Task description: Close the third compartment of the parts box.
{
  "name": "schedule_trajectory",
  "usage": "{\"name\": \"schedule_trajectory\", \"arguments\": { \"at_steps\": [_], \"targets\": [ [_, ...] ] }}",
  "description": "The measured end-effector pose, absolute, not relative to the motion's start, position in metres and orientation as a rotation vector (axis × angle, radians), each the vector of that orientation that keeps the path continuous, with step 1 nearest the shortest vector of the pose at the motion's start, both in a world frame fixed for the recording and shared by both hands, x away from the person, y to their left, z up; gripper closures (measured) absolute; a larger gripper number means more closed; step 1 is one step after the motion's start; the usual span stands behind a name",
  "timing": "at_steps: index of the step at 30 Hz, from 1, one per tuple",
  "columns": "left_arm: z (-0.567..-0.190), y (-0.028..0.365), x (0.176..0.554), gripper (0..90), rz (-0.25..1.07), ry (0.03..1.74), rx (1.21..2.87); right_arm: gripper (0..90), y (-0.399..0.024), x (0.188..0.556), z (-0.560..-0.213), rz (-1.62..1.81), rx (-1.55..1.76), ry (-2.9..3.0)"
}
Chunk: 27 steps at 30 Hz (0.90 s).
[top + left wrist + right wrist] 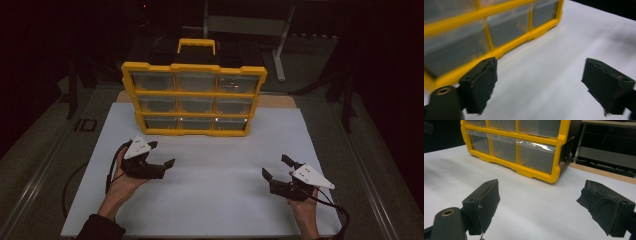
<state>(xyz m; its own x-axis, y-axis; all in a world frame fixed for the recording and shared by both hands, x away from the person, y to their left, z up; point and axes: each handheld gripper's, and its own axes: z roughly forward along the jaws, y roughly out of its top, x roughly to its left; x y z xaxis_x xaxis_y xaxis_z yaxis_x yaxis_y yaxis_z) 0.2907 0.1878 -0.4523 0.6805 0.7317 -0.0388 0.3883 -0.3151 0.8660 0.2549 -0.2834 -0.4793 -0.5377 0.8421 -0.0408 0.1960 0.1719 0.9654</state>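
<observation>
Yellow drawer cabinet (194, 97) upright at back of white table (210, 195), drawers look shut, dim tho. My left gripper (161, 154) and right gripper (276, 166) both wide apart, empty. Risk: clipping frame tips it.

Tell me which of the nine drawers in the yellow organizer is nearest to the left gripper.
The bottom-left drawer of the yellow organizer. It sits in the lowest row, at the corner just above the left gripper; the other drawers lie higher or further right.
</observation>
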Motion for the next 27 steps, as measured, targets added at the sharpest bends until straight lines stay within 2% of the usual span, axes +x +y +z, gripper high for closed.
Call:
{"name": "schedule_trajectory", "arguments": {
  "at_steps": [7,14,27],
  "targets": [
    [-0.476,0.217,0.268,0.6,0.465,0.919,1.883,13.1,-0.281,0.255,-0.482,1.383,0.979,1.865],
    [-0.483,0.236,0.258,0.3,0.524,0.951,1.765,10.9,-0.278,0.258,-0.489,1.366,0.988,1.9],
    [-0.483,0.246,0.253,0.2,0.592,0.991,1.688,10.4,-0.274,0.257,-0.492,1.385,0.927,1.894]
  ]
}}
